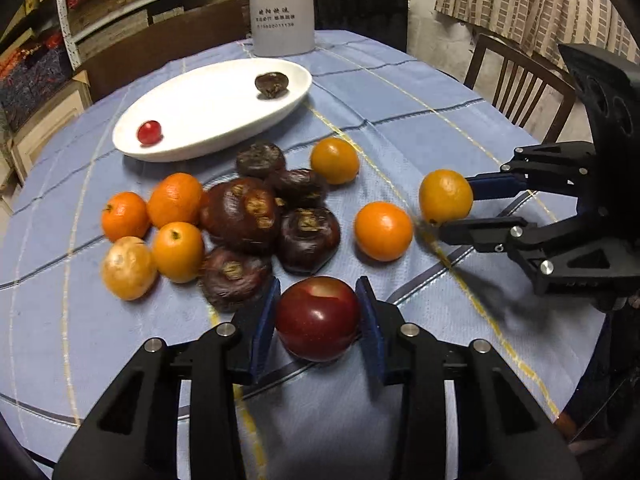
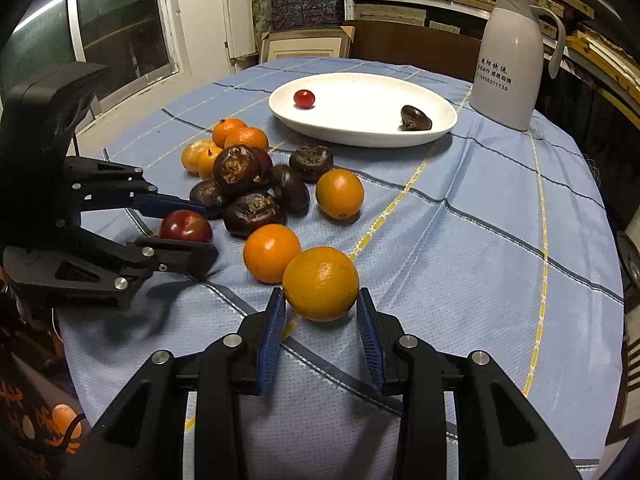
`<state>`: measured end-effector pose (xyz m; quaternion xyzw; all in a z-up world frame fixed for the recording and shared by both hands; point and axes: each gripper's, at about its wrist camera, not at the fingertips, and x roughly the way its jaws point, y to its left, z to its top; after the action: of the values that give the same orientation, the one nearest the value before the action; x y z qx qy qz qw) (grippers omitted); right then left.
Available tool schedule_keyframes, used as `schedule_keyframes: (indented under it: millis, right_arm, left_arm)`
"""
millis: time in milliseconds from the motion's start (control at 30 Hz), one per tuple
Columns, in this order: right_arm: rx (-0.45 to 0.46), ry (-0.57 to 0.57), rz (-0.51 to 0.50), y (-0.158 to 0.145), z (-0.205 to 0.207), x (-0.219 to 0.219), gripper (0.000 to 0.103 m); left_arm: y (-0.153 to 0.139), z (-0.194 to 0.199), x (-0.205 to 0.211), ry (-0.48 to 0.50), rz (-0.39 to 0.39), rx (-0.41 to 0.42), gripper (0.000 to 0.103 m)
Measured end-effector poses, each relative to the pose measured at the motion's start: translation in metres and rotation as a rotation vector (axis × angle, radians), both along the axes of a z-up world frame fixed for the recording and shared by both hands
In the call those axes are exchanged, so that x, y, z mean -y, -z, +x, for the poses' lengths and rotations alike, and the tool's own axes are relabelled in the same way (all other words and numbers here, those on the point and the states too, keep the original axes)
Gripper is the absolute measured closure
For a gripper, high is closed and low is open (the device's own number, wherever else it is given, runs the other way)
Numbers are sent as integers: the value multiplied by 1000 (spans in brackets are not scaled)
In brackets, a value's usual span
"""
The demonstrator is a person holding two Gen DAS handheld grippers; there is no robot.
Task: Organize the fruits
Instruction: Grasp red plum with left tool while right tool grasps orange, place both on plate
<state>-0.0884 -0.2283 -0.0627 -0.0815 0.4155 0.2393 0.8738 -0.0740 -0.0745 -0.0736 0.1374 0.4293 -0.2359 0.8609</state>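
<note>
My left gripper [image 1: 319, 282] is shut on a dark red apple [image 1: 318, 318] that rests on the blue tablecloth, a blue pad against each side. The right wrist view shows the same apple [image 2: 186, 226] between the left gripper's fingers [image 2: 172, 204]. My right gripper [image 2: 320, 291] is shut on an orange [image 2: 320, 284], which looks slightly off the cloth. A white oval plate [image 1: 208, 120] at the back holds a small red fruit [image 1: 149, 132] and one dark brown fruit [image 1: 272, 85]. Between plate and grippers lie several dark brown fruits [image 1: 240, 212] and several loose oranges [image 1: 175, 199].
A tall white thermos jug [image 1: 282, 8] stands behind the plate near the table's far edge. A wooden chair [image 1: 520, 80] is beyond the table at right. Shelves of boxes line the back wall. One orange [image 1: 383, 231] sits between the two grippers.
</note>
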Motion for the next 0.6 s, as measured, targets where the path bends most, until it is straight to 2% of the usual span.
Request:
schedule_keyframes:
  millis: [267, 500, 600]
  right_arm:
    - [83, -3, 40, -35, 0, -8, 66]
    - [183, 8, 79, -73, 21, -16, 66]
    - [208, 26, 86, -81, 34, -18, 66]
  left_arm:
    - [-40, 15, -26, -77, -39, 72, 65]
    - [-83, 56, -53, -187, -75, 153, 65]
    - [-95, 77, -58, -222, -87, 176, 65]
